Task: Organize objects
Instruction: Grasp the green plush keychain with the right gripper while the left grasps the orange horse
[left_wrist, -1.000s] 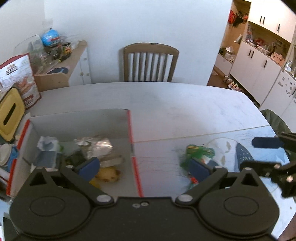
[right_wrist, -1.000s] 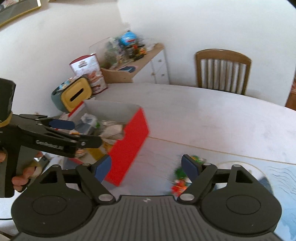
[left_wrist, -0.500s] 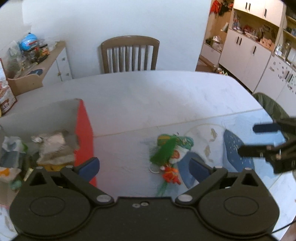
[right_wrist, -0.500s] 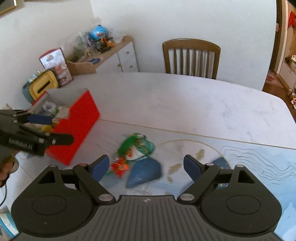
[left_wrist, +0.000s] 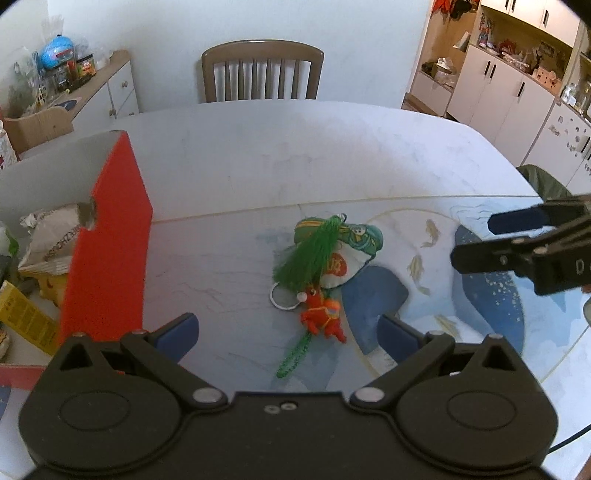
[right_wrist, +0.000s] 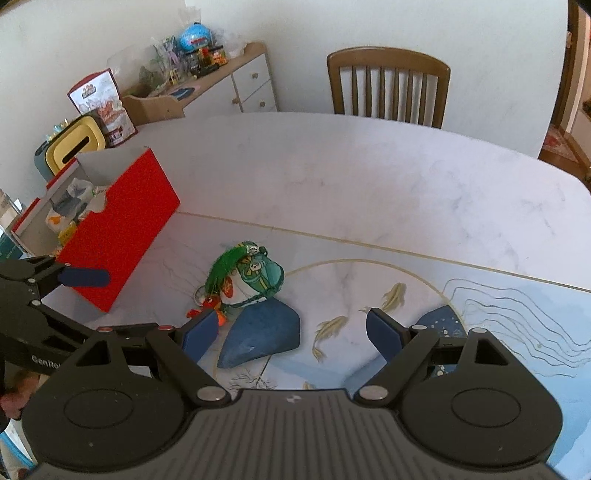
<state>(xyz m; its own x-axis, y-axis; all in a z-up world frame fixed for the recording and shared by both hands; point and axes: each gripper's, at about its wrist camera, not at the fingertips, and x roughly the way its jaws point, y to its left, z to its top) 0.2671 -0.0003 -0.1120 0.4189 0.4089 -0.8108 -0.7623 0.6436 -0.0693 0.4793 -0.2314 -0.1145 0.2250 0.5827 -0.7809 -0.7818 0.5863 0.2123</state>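
Where the table (left_wrist: 295, 155) bears its fish print lies one charm bundle (left_wrist: 325, 258): one green tassel (left_wrist: 314, 254), one red figure (left_wrist: 319, 317). One red box (left_wrist: 107, 251) stands left. Two grippers, left (left_wrist: 288, 332) and right (right_wrist: 291, 332), both spread, empty.

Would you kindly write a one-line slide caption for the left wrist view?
Open left tool above a green-tasselled charm on the table, red box alongside.

Wooden chair (left_wrist: 262, 70) behind the table; cluttered sideboard (right_wrist: 207, 86); white kitchen cabinets (left_wrist: 509, 92).
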